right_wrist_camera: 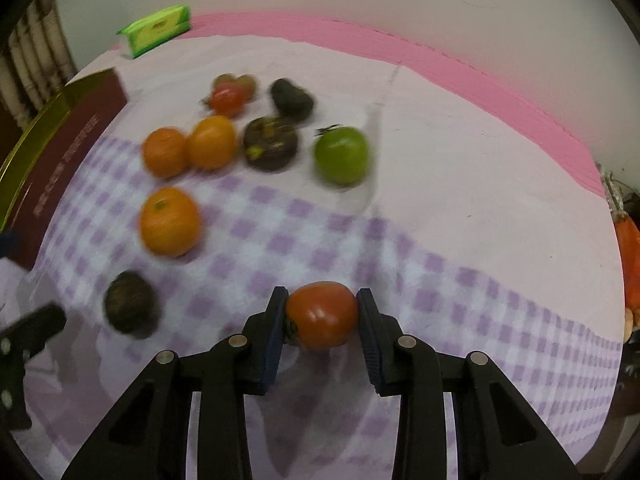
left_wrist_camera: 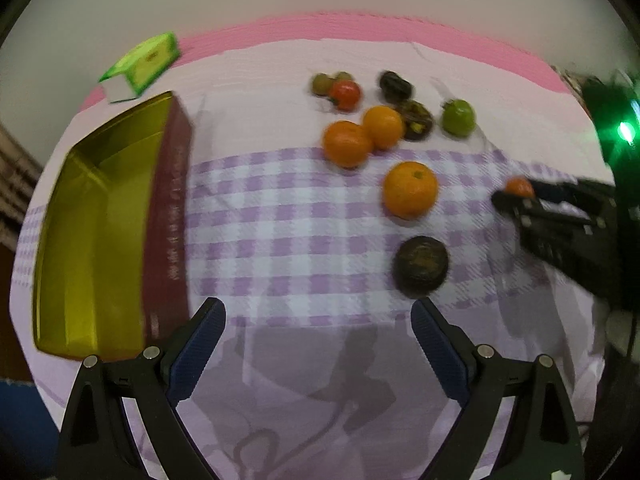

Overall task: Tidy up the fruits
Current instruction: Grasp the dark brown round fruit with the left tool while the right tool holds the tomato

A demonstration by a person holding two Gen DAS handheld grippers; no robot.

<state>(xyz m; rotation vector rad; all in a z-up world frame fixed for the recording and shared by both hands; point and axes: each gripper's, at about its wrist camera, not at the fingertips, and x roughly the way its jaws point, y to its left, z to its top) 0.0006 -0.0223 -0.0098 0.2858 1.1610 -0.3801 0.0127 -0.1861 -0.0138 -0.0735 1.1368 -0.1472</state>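
Note:
My right gripper (right_wrist_camera: 321,300) is shut on a red tomato (right_wrist_camera: 322,316), held above the checked cloth; it also shows at the right of the left wrist view (left_wrist_camera: 519,187). My left gripper (left_wrist_camera: 318,312) is open and empty, just left of a dark round fruit (left_wrist_camera: 420,266). Three oranges (left_wrist_camera: 410,189) (left_wrist_camera: 347,143) (left_wrist_camera: 383,126), a green tomato (left_wrist_camera: 459,117), another red tomato (left_wrist_camera: 345,94), two dark fruits (left_wrist_camera: 416,120) and small greenish fruits (left_wrist_camera: 321,84) lie on the cloth. A gold-lined red box (left_wrist_camera: 100,232) stands open at the left.
A green tissue pack (left_wrist_camera: 144,65) lies at the far left edge by the wall. The pink table edge (right_wrist_camera: 480,72) runs along the back. Orange items (right_wrist_camera: 630,256) lie beyond the table's right side.

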